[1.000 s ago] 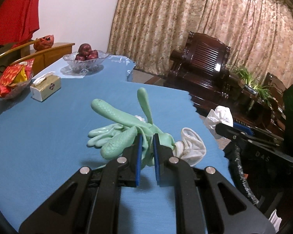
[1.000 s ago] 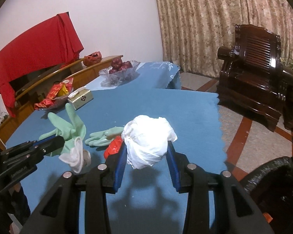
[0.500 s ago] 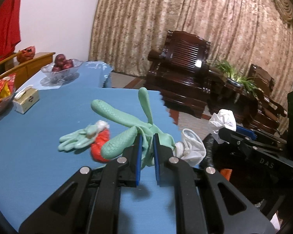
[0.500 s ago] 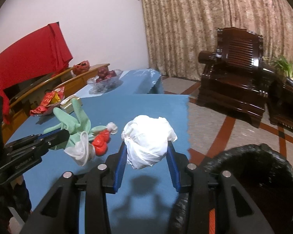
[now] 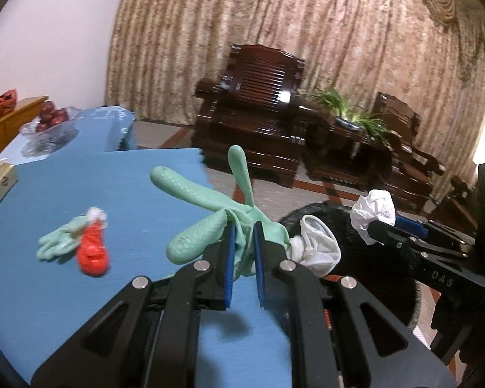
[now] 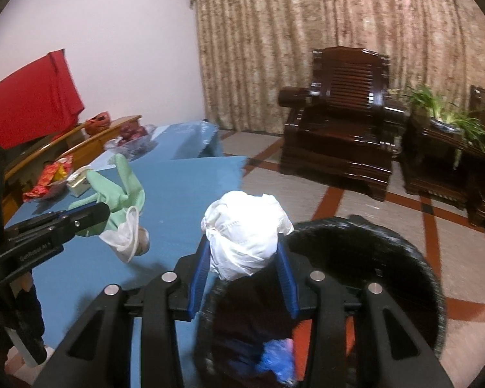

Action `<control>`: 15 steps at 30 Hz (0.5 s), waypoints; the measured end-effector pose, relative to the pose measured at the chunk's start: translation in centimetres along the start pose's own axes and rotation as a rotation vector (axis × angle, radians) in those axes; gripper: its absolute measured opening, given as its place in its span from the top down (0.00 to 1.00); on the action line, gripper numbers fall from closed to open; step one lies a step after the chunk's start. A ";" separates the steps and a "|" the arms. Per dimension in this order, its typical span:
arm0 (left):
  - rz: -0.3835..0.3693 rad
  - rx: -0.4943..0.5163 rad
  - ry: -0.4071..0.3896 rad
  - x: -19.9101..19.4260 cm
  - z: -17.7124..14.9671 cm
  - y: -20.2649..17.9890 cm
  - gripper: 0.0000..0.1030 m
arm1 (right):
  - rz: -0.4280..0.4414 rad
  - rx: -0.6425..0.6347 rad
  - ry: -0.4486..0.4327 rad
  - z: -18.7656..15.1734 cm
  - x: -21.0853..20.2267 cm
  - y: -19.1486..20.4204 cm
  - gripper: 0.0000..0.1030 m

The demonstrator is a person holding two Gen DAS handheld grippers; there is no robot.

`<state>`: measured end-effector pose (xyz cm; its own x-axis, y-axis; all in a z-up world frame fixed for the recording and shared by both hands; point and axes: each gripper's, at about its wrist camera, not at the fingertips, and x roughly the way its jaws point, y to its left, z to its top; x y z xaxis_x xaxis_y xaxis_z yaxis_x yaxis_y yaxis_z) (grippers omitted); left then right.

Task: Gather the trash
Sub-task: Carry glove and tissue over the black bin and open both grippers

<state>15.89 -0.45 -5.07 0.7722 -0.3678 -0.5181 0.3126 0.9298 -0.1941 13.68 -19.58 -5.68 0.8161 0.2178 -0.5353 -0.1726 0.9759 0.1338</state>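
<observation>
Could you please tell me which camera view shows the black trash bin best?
The right wrist view: the trash bin shows its rim and dark inside, with some blue trash at the bottom, just past the right gripper. The left wrist view shows only part of its rim, behind the green glove.

The glove [image 5: 207, 200] looks like matt green rubber with a honeycomb-textured grip. The wad [image 6: 245, 239] is crumpled white paper. The worktop [image 5: 80, 181] wears matt blue cloth; the armchair [image 6: 342, 129] is glossy dark wood.
</observation>
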 end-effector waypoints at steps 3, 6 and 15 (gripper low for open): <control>-0.041 0.021 0.010 1.2 0.0 -2.0 0.90 | -0.049 0.024 0.000 -0.5 -0.9 -2.2 0.62; -0.077 0.039 0.024 2.2 -0.3 -3.8 0.90 | -0.096 0.051 0.003 -1.1 -1.7 -4.3 0.62; -0.155 0.105 0.074 5.9 -2.1 -8.9 0.90 | -0.182 0.112 0.036 -3.5 -2.4 -8.5 0.61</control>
<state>16.46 -10.86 -8.13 0.6686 -0.5012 -0.5493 0.4839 0.8542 -0.1903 11.25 -28.37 -8.49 0.8077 0.0401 -0.5883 0.0402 0.9916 0.1229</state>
